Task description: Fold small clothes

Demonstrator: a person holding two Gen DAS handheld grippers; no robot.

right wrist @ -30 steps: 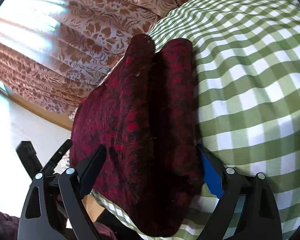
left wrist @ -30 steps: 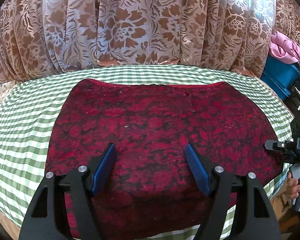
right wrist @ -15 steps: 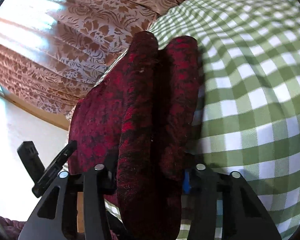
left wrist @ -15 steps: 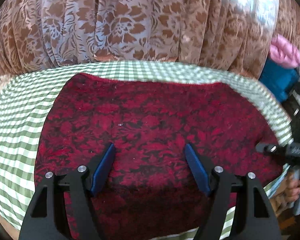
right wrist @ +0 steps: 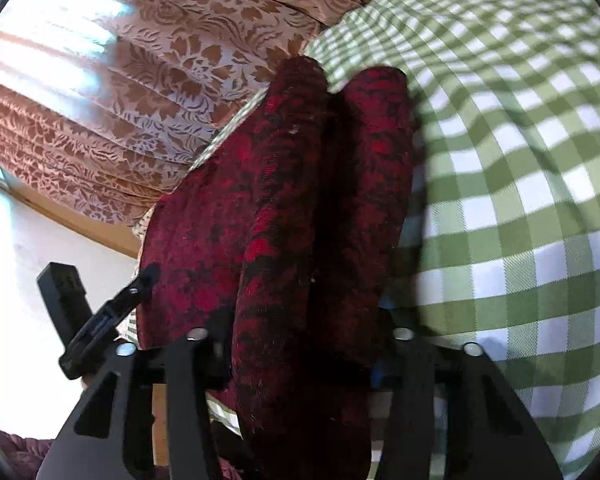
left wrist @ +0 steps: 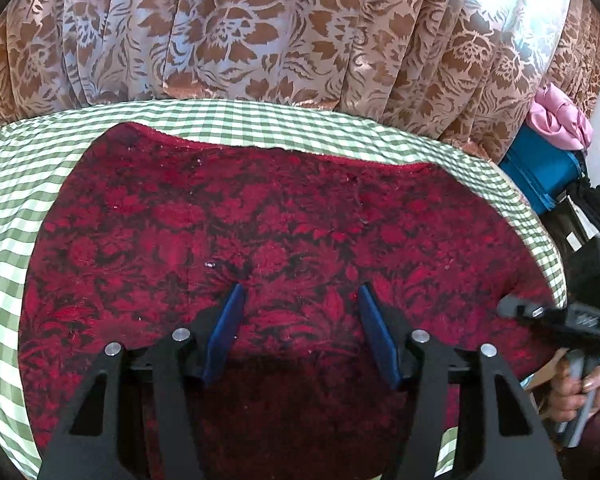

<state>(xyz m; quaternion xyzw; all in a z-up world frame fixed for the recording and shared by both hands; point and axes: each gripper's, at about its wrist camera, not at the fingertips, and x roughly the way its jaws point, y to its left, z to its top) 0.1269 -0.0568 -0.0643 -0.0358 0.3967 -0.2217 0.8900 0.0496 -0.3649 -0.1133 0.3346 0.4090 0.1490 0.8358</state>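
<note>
Hanging across the whole back of the left wrist view: a brown flowered curtain (left wrist: 260, 32), also filling the upper left of the right wrist view.

Spreading below it: a counter under a green checked cloth (left wrist: 16, 184), curving off at the right edge.

Lying flat on that cloth and covering most of it: a dark red patterned garment (left wrist: 284, 216), its far hem running just short of the counter's back edge. Bunching up at the right edge into two thick rolls of the same red garment (right wrist: 284, 200) in the right wrist view.

Sitting beyond the counter's right end: a blue box (left wrist: 540, 172) with a pink bundle (left wrist: 560, 120) resting on top.

Hovering over the near middle of the garment: the left tongs (left wrist: 300, 332), blue pads spread wide, holding nothing.

Clamping onto the rolled edge: the right tongs (right wrist: 304, 344), drawn in narrow with the cloth pinched between them, pads mostly buried in fabric. Showing also at the right rim of the left wrist view, with fingers of the person's hand (left wrist: 576, 392) gripping the handle.
</note>
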